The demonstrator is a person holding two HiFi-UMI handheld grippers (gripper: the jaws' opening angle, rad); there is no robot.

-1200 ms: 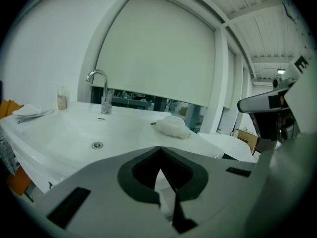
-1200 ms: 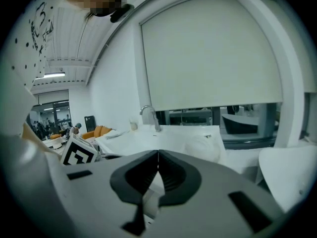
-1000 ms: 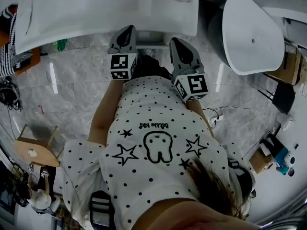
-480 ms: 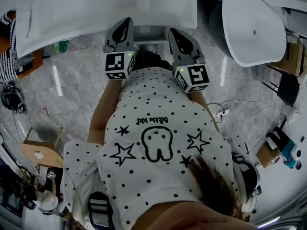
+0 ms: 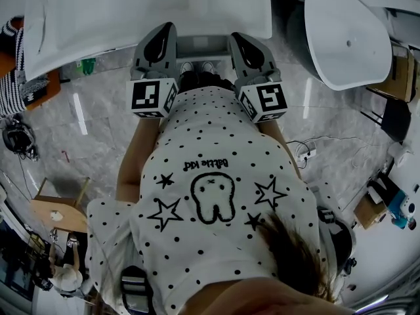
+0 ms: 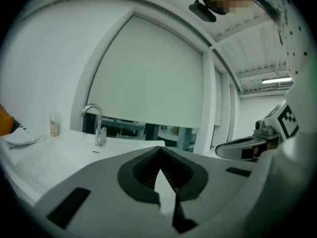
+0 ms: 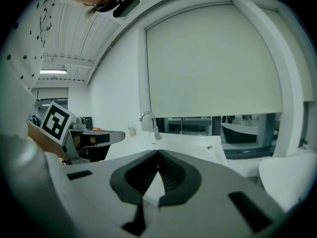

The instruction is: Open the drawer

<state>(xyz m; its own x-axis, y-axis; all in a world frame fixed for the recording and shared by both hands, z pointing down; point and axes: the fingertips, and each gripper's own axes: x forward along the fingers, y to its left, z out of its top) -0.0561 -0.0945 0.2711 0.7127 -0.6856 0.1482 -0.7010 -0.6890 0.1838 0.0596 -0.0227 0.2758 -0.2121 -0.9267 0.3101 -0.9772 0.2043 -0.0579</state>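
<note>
A white vanity counter with a sink and a chrome faucet stands in front of me. Under its front edge a grey strip shows between the two grippers; it looks like the drawer front, and no handle can be made out. My left gripper is shut and empty, level with the counter top, its tips pointing over the white surface. My right gripper is beside it, also shut with nothing in it, its tips aimed across the counter toward the faucet.
A white bathtub stands to the right of the vanity. A wooden stool is on the marble floor at the left, and cables and cardboard boxes lie at the right. A small cup stands by the faucet.
The left gripper has risen and its marker cube has shifted left in the head view. The right gripper has stayed almost where it was. Both remain shut.
</note>
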